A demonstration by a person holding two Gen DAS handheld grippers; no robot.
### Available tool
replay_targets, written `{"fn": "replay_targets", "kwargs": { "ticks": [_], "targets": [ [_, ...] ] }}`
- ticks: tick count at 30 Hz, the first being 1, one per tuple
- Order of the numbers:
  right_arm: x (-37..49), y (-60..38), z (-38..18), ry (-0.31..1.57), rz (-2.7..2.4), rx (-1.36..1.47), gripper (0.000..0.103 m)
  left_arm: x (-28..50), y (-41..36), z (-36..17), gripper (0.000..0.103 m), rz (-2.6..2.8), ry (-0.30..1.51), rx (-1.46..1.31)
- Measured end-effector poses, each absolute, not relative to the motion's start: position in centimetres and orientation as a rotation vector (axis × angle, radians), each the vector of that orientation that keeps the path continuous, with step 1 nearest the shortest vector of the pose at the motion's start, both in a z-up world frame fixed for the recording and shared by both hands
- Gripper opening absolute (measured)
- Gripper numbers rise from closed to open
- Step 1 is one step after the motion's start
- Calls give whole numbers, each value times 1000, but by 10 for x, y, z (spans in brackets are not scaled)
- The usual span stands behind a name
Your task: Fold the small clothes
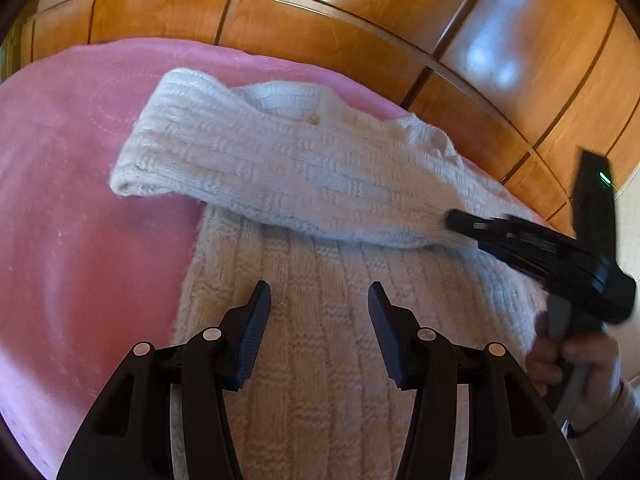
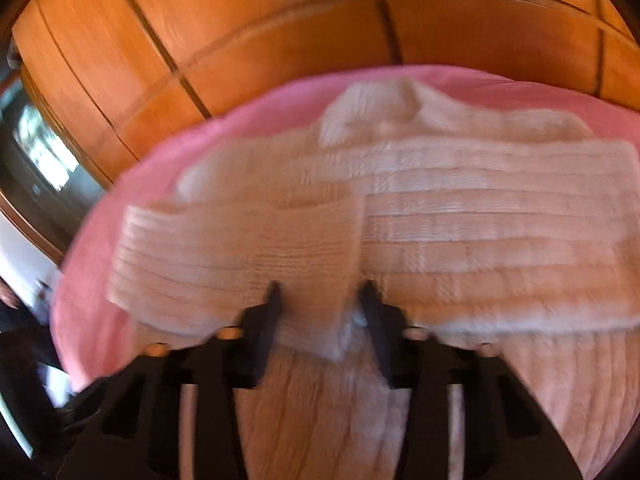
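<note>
Sweater [image 1: 304, 344]: cream knit, lying flat on the pink blanket [image 1: 80, 208]; body runs under my left gripper.
Sleeve [image 1: 280, 168]: folded across the body, cuff at 10 o'clock in the left view.
Left gripper [image 1: 319, 300]: open, hanging over the body, holding nothing.
Right gripper [image 2: 320, 292]: jaws parted, sleeve edge between them; blur hides whether they pinch it.
Behind: wooden wardrobe [image 1: 320, 32] at 12 o'clock.

A pink blanket [image 1: 72, 208] covers the surface, running up to its far edge. Beyond that edge stand glossy wooden wardrobe panels [image 1: 320, 32] with dark grooves, catching bright glare. A window [image 2: 44, 156] shows at far left.
</note>
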State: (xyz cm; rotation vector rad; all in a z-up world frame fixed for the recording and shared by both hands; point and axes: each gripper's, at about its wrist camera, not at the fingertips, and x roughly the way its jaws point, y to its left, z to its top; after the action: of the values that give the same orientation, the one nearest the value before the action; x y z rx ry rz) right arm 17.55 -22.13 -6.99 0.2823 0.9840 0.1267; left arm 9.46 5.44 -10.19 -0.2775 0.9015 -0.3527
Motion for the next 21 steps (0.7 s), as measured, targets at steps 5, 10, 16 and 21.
{"fn": "replay_targets", "kwargs": {
  "ticks": [5,10,16,21],
  "targets": [
    [171,-205,-27,896,166,167,5,96,52,-105,50,-362,898,-254],
    [158,-243,26,744,82,158,5,98,53,-107,50,-362,906,-275],
    [154,-326,-8,824,-118,275,5,96,51,-108,50,-357,905,-268],
    [145,-360,-53,913,-221,347,5,99,50,-104,50,-330,930,-251]
  ]
}}
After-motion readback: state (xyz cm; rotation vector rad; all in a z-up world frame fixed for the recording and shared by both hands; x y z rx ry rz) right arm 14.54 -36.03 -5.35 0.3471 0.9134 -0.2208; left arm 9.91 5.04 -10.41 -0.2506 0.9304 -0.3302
